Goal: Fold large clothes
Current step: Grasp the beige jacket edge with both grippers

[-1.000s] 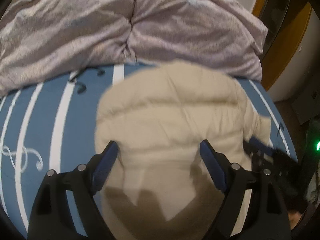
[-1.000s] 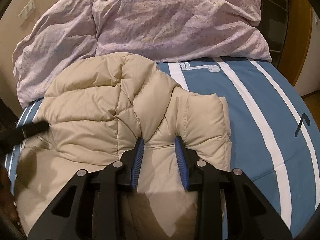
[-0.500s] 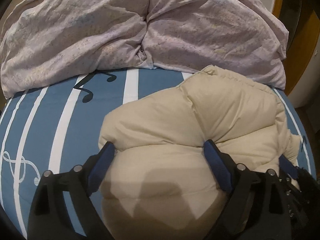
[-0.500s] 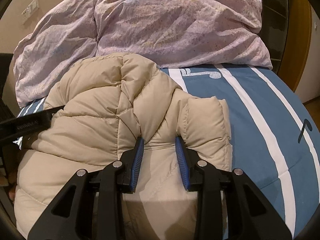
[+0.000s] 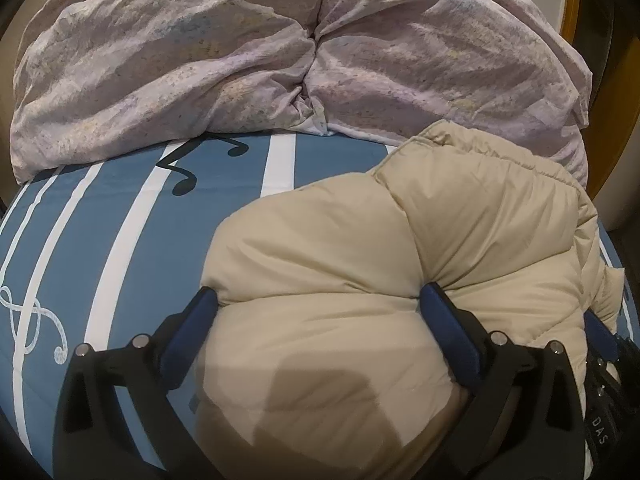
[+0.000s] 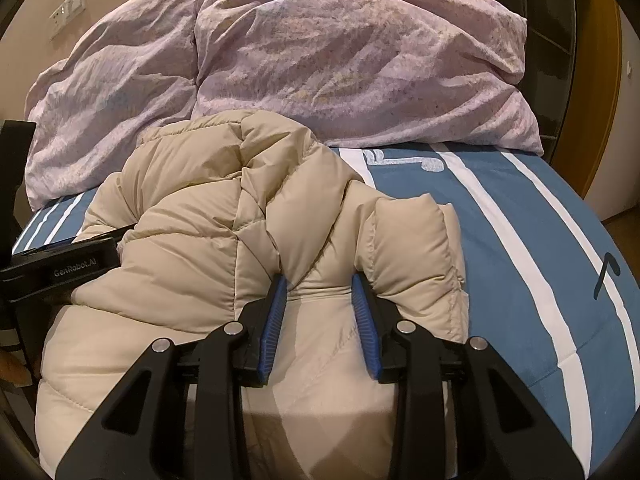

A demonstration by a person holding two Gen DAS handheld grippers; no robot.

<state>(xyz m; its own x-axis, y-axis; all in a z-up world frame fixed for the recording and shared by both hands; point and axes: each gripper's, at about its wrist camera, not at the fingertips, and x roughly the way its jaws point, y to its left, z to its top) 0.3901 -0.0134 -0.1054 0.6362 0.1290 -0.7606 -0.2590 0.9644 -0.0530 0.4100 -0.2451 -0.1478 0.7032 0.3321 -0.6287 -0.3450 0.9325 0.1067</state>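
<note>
Because the folded beige down jacket (image 5: 360, 280) lying near on the striped bed (image 5: 120, 240) must stay doubled, a puffy fold is pinched by the right gripper (image 6: 320, 292), while the left gripper (image 5: 318, 300), jaws just widened, straddles its bulk without squeezing.

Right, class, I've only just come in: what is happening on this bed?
A person with a gripper in each hand is folding a beige puffer jacket on a blue striped bedsheet. The right gripper pinches a fold of it. The left gripper has just been opening; its jaws straddle the jacket's bulk.
</note>
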